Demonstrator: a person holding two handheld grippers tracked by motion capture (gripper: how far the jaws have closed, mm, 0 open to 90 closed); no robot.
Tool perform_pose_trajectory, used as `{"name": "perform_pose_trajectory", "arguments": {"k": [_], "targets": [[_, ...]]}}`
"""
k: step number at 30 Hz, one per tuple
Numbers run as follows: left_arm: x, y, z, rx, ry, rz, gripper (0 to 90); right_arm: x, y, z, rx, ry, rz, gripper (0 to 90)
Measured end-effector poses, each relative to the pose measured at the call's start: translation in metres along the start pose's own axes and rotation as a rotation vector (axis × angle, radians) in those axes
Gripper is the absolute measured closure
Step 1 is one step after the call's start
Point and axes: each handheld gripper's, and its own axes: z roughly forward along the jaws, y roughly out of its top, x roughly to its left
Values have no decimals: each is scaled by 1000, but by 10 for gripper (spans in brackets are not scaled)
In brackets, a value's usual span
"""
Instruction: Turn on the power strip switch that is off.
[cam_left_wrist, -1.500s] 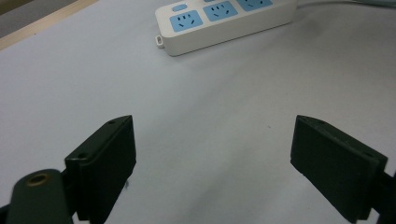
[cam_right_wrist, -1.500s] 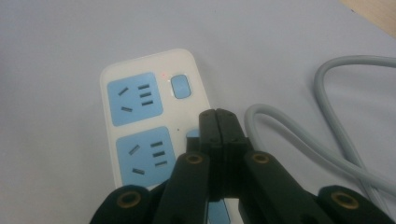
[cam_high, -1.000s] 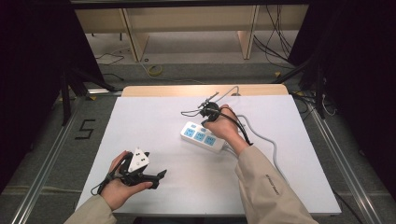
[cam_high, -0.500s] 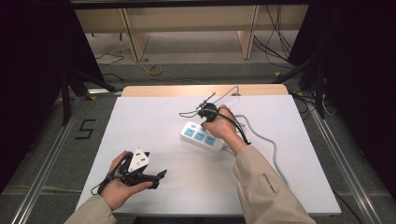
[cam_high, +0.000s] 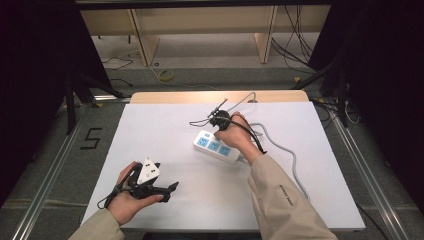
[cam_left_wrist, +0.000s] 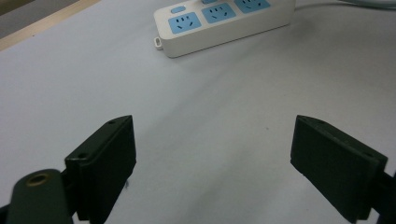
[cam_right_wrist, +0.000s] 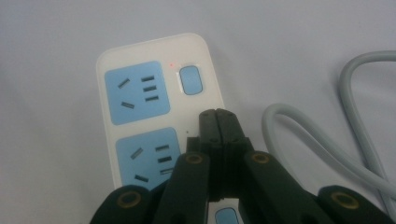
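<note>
Power strip (cam_high: 216, 146) lies mid-table. Right gripper (cam_right_wrist: 218, 116), jaws pressed together and empty, hangs just short of switch (cam_right_wrist: 191, 80); press squarely with the tips. Left gripper (cam_left_wrist: 212, 158) wide, idle.

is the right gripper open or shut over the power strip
Shut: the right gripper has its two black jaws pressed together, nothing between them, above the power strip.
</note>
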Motion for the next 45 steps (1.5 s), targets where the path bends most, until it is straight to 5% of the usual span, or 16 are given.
{"name": "perform_pose_trajectory", "arguments": {"k": [45], "targets": [[-1, 0, 1, -1, -3, -2, 137, 6, 2, 3, 35, -32, 32, 900]]}}
